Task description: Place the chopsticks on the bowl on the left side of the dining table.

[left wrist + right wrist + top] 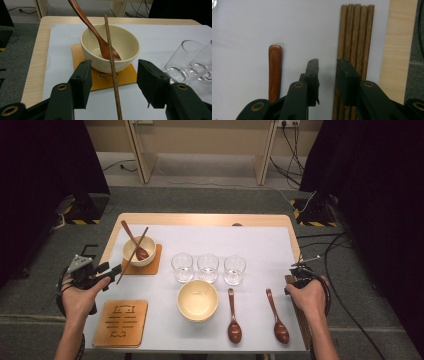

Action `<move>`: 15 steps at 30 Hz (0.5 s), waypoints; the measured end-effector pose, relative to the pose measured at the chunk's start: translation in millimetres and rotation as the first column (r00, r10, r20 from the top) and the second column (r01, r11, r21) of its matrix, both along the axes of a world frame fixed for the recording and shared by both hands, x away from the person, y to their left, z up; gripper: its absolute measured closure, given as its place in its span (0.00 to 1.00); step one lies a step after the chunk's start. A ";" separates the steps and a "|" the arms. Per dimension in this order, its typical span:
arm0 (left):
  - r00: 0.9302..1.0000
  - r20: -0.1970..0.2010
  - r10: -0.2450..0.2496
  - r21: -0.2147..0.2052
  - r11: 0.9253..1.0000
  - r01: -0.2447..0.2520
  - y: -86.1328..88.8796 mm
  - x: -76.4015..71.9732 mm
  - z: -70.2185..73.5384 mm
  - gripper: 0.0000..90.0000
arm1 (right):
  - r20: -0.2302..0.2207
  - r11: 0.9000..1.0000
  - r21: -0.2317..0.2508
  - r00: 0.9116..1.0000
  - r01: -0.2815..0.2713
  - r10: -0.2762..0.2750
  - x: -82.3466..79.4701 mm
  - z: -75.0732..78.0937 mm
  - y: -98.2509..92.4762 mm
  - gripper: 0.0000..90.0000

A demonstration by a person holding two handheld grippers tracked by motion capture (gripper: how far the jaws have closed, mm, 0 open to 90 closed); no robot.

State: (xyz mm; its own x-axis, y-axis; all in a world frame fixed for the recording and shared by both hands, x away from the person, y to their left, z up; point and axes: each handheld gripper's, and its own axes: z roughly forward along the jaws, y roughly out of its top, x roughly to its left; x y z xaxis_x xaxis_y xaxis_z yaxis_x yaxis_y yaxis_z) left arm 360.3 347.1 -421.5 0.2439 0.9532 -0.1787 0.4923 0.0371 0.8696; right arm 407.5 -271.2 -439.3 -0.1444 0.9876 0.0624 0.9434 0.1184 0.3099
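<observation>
A cream bowl stands on a wooden coaster at the back left, and a brown spoon rests in it. A single chopstick leans across the bowl's rim. Its lower end passes between the wide-apart jaws of my left gripper, and neither pad touches it. By the mat's right edge my right gripper points down at a row of several chopsticks. Its jaws stand narrowly apart, with bare mat in the gap. One jaw overlaps the nearest stick.
Three glasses stand in a row mid-table, with an empty cream bowl in front of them. Two brown spoons lie at the front right; one handle is beside my right gripper. An empty coaster lies front left.
</observation>
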 end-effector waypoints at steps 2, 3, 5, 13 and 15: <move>1.000 -0.002 0.001 0.000 1.000 -0.001 0.1 0.2 -0.5 0.50 | -0.026 1.000 0.000 1.000 0.011 -0.011 -1.5 -1.4 -0.7 0.82; 1.000 -0.002 0.002 0.001 1.000 -0.002 0.0 0.3 -0.7 0.50 | -0.034 1.000 0.000 0.999 0.015 -0.015 -1.9 -1.6 -1.1 0.82; 1.000 -0.002 0.004 0.001 1.000 -0.004 0.0 0.3 -0.9 0.50 | -0.052 0.999 0.003 0.998 0.033 -0.032 -2.7 -2.2 -1.6 0.83; 1.000 0.000 0.009 0.000 1.000 -0.009 0.5 -0.9 -1.2 0.50 | -0.079 0.999 -0.015 0.996 0.046 -0.047 -3.3 -6.1 -4.2 0.83; 1.000 0.000 0.010 0.001 1.000 -0.010 0.1 -1.0 -1.2 0.50 | -0.081 0.999 -0.021 0.995 0.051 -0.052 -3.2 -6.0 -3.5 0.83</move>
State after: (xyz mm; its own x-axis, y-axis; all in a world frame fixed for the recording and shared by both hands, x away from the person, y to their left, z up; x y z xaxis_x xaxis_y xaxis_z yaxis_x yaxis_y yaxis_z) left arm 359.3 347.2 -422.7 0.2349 0.9555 -0.1782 0.4917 0.0413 0.8698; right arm 404.3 -274.7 -445.3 -0.0887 0.9946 0.0533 0.9704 0.0742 0.2300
